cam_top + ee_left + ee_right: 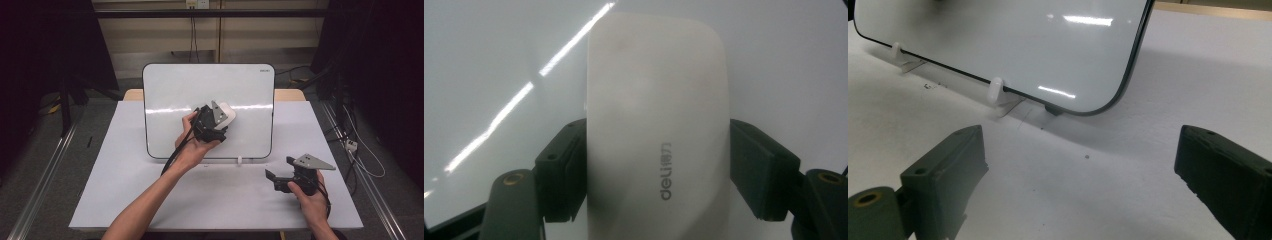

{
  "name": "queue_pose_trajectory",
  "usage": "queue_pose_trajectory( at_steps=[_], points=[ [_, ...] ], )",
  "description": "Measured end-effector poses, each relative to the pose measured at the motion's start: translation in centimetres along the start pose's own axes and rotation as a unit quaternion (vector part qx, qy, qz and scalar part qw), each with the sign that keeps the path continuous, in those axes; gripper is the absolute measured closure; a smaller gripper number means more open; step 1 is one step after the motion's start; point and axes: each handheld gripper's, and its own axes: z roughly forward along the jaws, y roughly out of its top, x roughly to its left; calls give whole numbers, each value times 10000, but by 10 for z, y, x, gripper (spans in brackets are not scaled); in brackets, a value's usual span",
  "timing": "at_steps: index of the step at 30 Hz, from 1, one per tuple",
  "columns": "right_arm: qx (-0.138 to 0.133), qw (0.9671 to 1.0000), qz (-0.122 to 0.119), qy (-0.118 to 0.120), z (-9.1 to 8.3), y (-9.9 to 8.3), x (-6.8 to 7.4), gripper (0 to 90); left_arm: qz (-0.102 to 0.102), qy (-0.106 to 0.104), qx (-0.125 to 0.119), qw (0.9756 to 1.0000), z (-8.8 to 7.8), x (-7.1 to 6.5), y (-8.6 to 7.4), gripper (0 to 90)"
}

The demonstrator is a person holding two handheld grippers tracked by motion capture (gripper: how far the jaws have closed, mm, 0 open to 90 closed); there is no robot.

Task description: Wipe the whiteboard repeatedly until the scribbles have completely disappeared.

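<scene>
Left gripper view: the left gripper (659,165) has its fingers (561,172) clamped across the waist of a light, rigid, smooth-shelled whiteboard eraser (656,105) against the whiteboard (499,50), while at 4 o'clock on the tabletop (150,195) the right gripper (281,175) rests with fingers apart.

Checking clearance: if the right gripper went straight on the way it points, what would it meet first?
Probably the whiteboard's lower edge, by its white stand clip; bare table lies before the open right gripper.

blk tools (212,122), grey plates, blk cables
</scene>
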Motion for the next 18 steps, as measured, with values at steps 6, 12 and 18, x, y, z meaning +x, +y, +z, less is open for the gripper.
queue_pose_trajectory(
  at_steps=[6,12,18],
  points=[
    [0,10000,-2,-5,0,0,0,63,-161,92,-13,9998,-9,25,-5,299],
    [4,10000,-10,-11,1,0,1,63,-462,209,-97,9987,-17,49,-9,299],
    [5,10000,6,-12,1,0,0,63,-584,322,-103,9977,-24,68,-11,300]
  ],
)
